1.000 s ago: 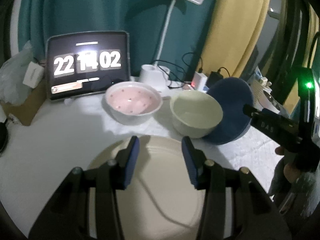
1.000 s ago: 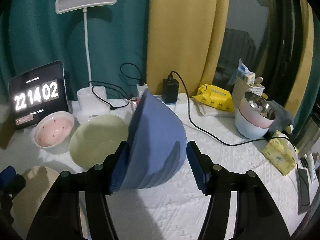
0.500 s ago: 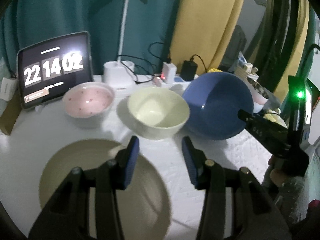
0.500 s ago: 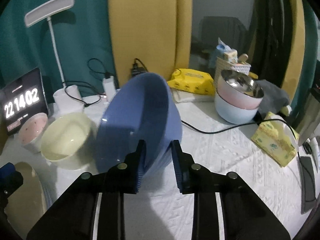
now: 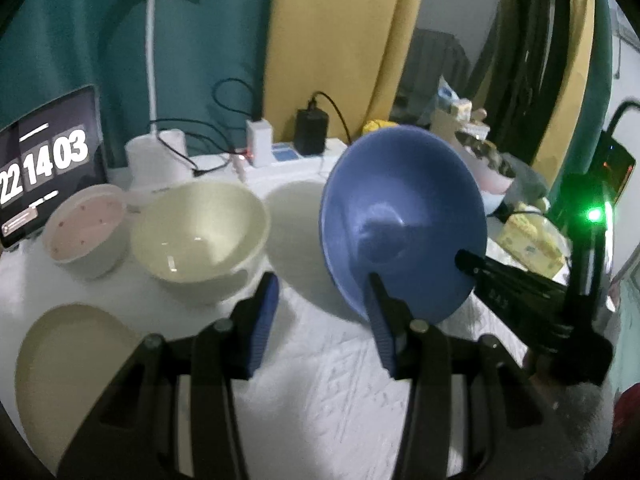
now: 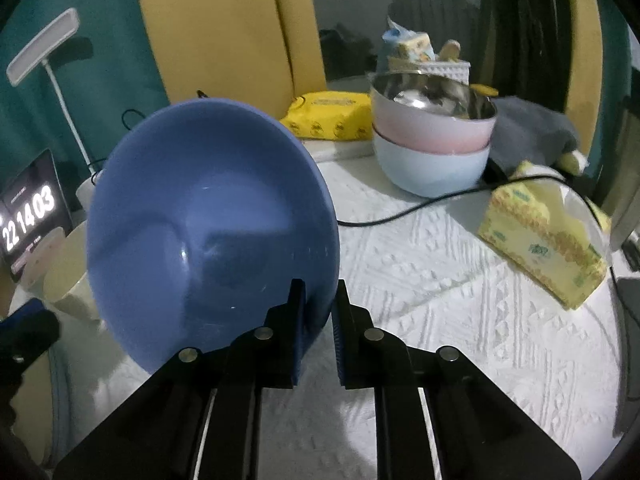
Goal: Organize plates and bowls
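My right gripper (image 6: 319,294) is shut on the rim of a blue bowl (image 6: 208,224) and holds it tilted on edge above the white cloth; the bowl also shows in the left wrist view (image 5: 400,220). My left gripper (image 5: 324,292) is open and empty, just left of the blue bowl. A cream bowl (image 5: 200,232) and a pink dotted bowl (image 5: 84,228) stand behind it. A cream plate (image 5: 68,364) lies at the lower left.
A clock tablet (image 5: 44,164), a lamp base (image 5: 160,156) and chargers with cables (image 5: 308,132) stand at the back. Stacked pink and pale blue bowls (image 6: 432,140), a yellow tissue pack (image 6: 540,248), a yellow wipes pack (image 6: 328,116) and a black cable (image 6: 412,208) lie to the right.
My right gripper has lifted and tilted the blue bowl further, opening toward the left. My left gripper has swung right, away from the cream plate, toward the blue bowl.
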`<act>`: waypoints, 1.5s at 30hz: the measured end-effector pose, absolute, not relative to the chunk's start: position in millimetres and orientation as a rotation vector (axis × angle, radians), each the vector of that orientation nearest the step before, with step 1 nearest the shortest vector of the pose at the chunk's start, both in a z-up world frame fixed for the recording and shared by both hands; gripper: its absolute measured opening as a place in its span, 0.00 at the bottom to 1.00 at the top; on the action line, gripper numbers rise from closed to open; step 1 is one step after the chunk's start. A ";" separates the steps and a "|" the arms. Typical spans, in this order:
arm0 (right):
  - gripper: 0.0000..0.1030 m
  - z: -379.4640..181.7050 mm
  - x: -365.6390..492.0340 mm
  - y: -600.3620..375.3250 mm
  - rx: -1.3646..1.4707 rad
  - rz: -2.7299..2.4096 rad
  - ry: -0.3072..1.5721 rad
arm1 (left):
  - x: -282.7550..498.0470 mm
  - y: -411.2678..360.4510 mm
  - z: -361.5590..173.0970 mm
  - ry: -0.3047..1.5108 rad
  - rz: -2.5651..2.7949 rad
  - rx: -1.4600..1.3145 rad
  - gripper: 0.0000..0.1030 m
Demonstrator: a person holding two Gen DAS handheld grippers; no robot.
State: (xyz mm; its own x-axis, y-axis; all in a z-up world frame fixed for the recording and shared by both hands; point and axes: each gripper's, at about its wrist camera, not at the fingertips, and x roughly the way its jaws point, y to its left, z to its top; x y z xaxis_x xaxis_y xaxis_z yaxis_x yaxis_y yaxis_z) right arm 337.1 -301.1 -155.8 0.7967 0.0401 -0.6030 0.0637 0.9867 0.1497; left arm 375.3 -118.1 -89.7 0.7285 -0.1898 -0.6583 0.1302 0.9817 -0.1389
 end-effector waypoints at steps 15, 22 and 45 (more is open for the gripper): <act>0.25 -175.8 354.8 -320.9 0.248 0.031 0.683 | 408.5 -152.2 -116.8 0.788 -0.204 -0.048 0.34; 0.19 -177.2 358.7 -314.6 0.231 0.066 0.687 | 412.8 -156.1 -120.8 0.809 -0.229 -0.049 0.18; 0.19 -151.5 316.7 -301.1 0.208 0.064 0.639 | 367.0 -138.1 -95.4 0.765 -0.242 -0.099 0.18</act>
